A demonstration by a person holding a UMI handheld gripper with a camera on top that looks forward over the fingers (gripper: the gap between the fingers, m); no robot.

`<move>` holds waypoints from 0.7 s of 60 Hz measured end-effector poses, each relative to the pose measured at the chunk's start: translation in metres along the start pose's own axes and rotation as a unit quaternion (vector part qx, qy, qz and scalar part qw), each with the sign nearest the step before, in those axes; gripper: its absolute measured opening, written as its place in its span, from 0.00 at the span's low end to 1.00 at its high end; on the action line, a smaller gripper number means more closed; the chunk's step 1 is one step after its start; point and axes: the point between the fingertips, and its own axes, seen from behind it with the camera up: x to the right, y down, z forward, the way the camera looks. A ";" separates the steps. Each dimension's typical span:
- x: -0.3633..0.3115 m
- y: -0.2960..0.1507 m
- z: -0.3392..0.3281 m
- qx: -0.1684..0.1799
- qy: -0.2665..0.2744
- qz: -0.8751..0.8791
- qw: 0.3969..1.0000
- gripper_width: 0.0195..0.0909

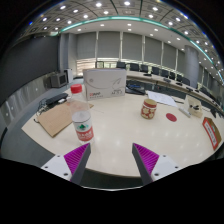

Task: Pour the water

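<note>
A white cup with a red band [82,126] stands on the pale round table [120,125], just ahead of my left finger. A second patterned cup or can [149,109] stands farther off, beyond my right finger. My gripper [112,160] is open, its purple pads [77,157] spread wide with nothing but bare tabletop between them. It hovers near the table's front edge, short of both cups.
A brown board [60,117] lies left of the near cup. A small red disc [171,117] and a red-brown flat object [211,132] lie to the right. A white box [104,84] and a red-capped container [76,88] stand at the back. Desks and chairs lie beyond.
</note>
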 end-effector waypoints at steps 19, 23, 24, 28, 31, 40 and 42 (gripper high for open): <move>-0.094 -0.040 0.094 0.080 0.008 -0.011 0.997 0.93; -0.094 -0.051 0.111 0.095 0.022 -0.003 0.995 0.91; -0.094 -0.052 0.114 0.096 0.025 -0.002 0.995 0.89; -0.095 -0.056 0.125 0.100 0.030 0.006 0.995 0.77; -0.095 -0.059 0.134 0.105 0.030 0.010 0.994 0.64; -0.099 -0.066 0.138 0.113 0.023 0.010 0.993 0.44; -0.101 -0.068 0.138 0.114 0.016 0.011 0.993 0.40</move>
